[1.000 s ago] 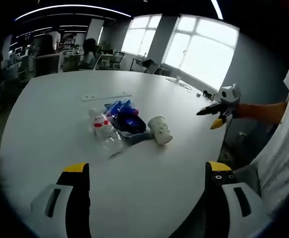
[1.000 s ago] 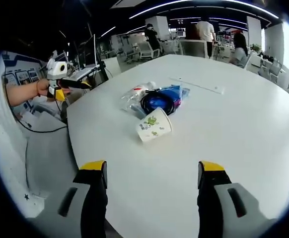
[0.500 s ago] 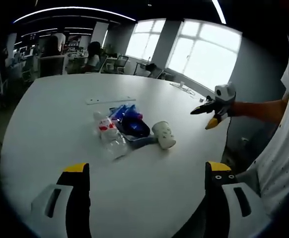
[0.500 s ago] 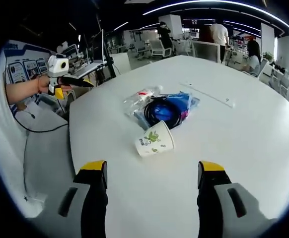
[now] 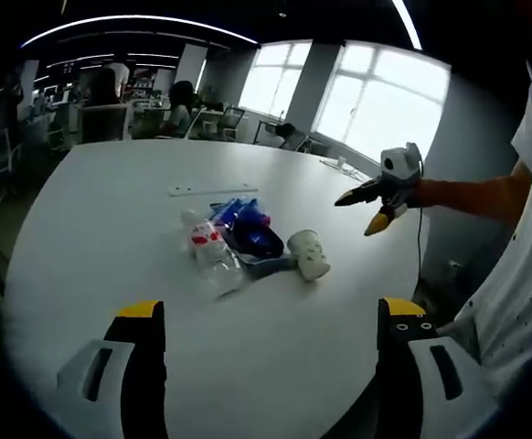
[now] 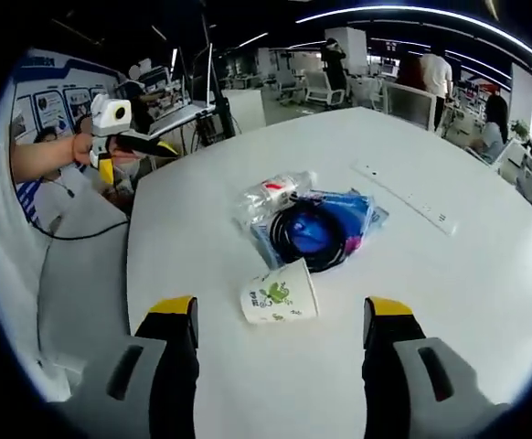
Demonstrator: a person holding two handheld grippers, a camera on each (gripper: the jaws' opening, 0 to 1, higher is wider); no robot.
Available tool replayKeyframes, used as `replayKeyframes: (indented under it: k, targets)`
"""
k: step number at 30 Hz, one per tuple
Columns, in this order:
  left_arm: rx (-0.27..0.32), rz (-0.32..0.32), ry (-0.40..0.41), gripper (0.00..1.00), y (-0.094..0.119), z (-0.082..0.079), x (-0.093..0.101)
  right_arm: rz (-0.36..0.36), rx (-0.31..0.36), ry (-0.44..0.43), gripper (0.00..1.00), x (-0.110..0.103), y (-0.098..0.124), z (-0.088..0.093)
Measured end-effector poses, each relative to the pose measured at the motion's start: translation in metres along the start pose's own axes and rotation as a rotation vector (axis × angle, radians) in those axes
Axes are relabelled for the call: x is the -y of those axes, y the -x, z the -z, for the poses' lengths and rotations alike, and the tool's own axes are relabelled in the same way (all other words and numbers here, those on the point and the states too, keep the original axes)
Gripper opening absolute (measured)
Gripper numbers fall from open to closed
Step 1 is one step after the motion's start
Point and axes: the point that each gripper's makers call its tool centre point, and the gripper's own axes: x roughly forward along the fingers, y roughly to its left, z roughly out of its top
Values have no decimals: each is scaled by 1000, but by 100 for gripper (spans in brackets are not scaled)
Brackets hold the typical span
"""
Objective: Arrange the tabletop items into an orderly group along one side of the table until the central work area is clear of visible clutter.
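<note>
A small heap lies mid-table: a white paper cup (image 5: pixel 310 254) on its side, a crushed clear plastic bottle (image 5: pixel 213 256) with a red label, and a blue bag (image 5: pixel 248 219) under a black cable coil (image 5: pixel 259 242). My left gripper (image 5: pixel 271 311) is open and empty, well short of the heap. My right gripper (image 5: pixel 368 203) comes in from the right, held over the table edge. In the right gripper view the cup (image 6: pixel 280 293) lies just beyond my open right gripper (image 6: pixel 281 307), with the coil (image 6: pixel 312 233), bag (image 6: pixel 353 215) and bottle (image 6: pixel 275 194) behind. The left gripper (image 6: pixel 133 151) shows at the left.
The round white table (image 5: pixel 111 238) has a flat white strip (image 5: pixel 204 190) beyond the heap, also the strip (image 6: pixel 412 197) in the right gripper view. Office chairs, desks and people stand far behind. A grey floor and cable lie past the table edge (image 6: pixel 133 265).
The right gripper has come closer to the cup, which now lies larger between its jaws. In the left gripper view the right gripper has moved left and up over the table edge.
</note>
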Motion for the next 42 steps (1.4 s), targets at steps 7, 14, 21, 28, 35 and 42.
replayKeyframes:
  k: [7,14,21,28,35,42]
  targets:
    - [14,-18,9,99,3,-2,-7,-53,-34,51,72,7,-22,-11]
    - [23,-34,24,99,5,0,-10,-88,-63,79,71,14,-35,-14]
    - [34,-50,35,99,6,0,-12,-138,-83,72,65,17,-45,-11]
    - [39,-58,47,99,5,2,-12,-192,-110,73,58,15,-56,-10]
    - [50,-65,59,99,4,0,-13,-271,-143,51,50,14,-65,-5]
    - [47,-70,71,98,3,3,-14,-375,-163,-22,39,14,-72,-2]
